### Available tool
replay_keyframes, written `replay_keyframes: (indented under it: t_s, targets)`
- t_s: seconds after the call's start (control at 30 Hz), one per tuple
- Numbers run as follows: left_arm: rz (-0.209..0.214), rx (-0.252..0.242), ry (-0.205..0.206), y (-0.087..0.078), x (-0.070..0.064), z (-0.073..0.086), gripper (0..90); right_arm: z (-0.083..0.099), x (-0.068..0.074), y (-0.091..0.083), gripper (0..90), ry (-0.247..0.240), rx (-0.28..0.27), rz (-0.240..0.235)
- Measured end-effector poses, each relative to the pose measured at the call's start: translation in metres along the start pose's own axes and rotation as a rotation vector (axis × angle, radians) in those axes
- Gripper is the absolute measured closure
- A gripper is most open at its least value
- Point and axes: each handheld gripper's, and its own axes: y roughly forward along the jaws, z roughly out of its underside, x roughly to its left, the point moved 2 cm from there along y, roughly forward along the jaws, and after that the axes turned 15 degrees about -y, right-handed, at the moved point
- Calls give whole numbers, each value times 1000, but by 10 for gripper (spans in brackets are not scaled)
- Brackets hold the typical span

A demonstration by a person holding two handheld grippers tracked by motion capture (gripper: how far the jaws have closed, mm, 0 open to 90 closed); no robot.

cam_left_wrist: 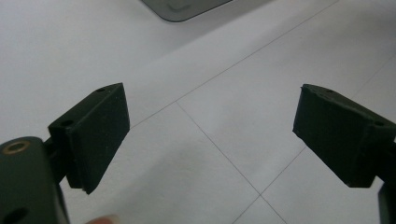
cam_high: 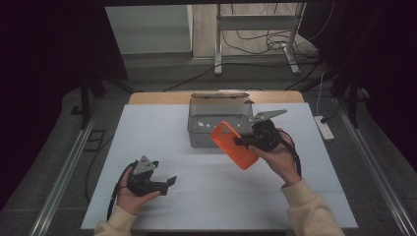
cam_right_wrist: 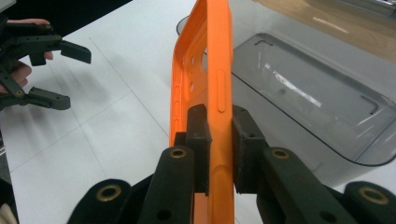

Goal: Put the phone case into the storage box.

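The right gripper (cam_high: 244, 141) holds a bright orange plastic phone case (cam_high: 234, 145). Its two black jaws pinch one long side of the case, as the right gripper view shows (cam_right_wrist: 219, 149). From the gripper, the case (cam_right_wrist: 205, 70) sticks out toward 9 o'clock in the high view, tilted, and it is up in the air above the table. The round camera hole end of the case points up toward 11 o'clock.

Just behind the case, at 12 o'clock from it, sits a clear grey plastic box (cam_high: 216, 129) with its lid open. In the high view the top corner of the case covers a bit of the box's front wall. In the right gripper view the box (cam_right_wrist: 322, 102) lies just beside the case.

The left gripper (cam_high: 167, 183) is far away from the case, down at 7 o'clock from it. Its jaws are spread wide with nothing between them (cam_left_wrist: 210, 135). It rests low over the flat white table top (cam_high: 206, 196).

The white table has lots of bare room between the two grippers. Its near edge is at 6 o'clock, close to the person's cream sleeves. The box stands near the far edge at 12 o'clock.
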Motion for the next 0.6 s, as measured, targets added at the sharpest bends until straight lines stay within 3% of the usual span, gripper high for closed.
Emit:
replay_keyframes:
  t_s: [0.23,0.6]
  targets:
    - [-1,3,0,0,-1,0,105,-2,-5,-10,794,26,-21,25]
    - [6,5,4,1,-3,1,108,-11,-7,-20,794,23,-36,57]
